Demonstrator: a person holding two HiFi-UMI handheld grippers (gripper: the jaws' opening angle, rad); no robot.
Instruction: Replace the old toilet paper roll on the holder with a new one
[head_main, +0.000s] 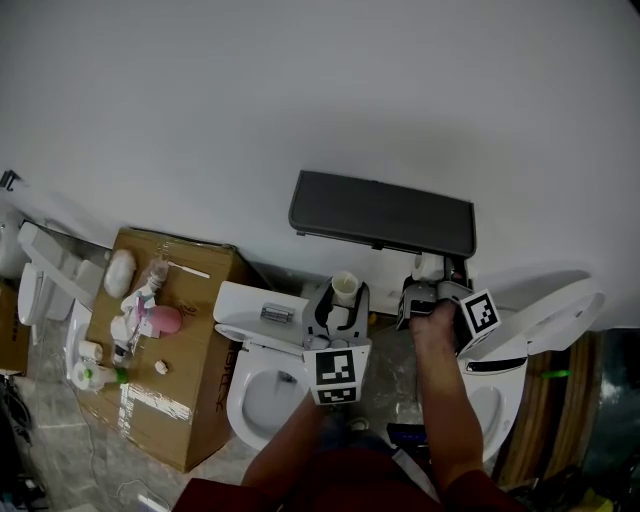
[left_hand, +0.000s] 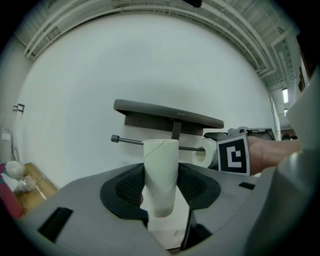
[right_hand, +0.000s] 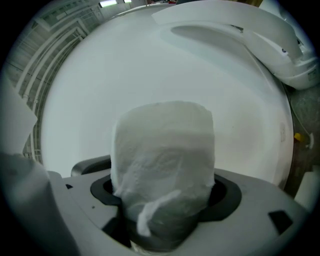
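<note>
**Inspector:** Which step is recorded as in hand?

**Assessor:** The swap is judged half done. The empty tube (left_hand: 161, 175) is clamped upright between the jaws of the left gripper (head_main: 343, 300), in front of the holder (head_main: 383, 214) and clear of it. The new roll (right_hand: 162, 155) is gripped firmly by the right gripper (head_main: 428, 279) and presented at the right end of the rod (left_hand: 131, 141). Whether the rod is inside its core cannot be settled.

**Inspector:** What is required of the next move?

**Assessor:** The hole of the new roll is to be lined up with the rod, and the roll slid leftward along it, before the grip is released. The empty tube is then to be discarded.

**Inspector:** And the count?

**Assessor:** One holder with one rod, one empty tube, one new roll and two grippers are noted. Two toilets (head_main: 262, 385) are counted beneath, and one cardboard box (head_main: 195, 300) beside them.
</note>
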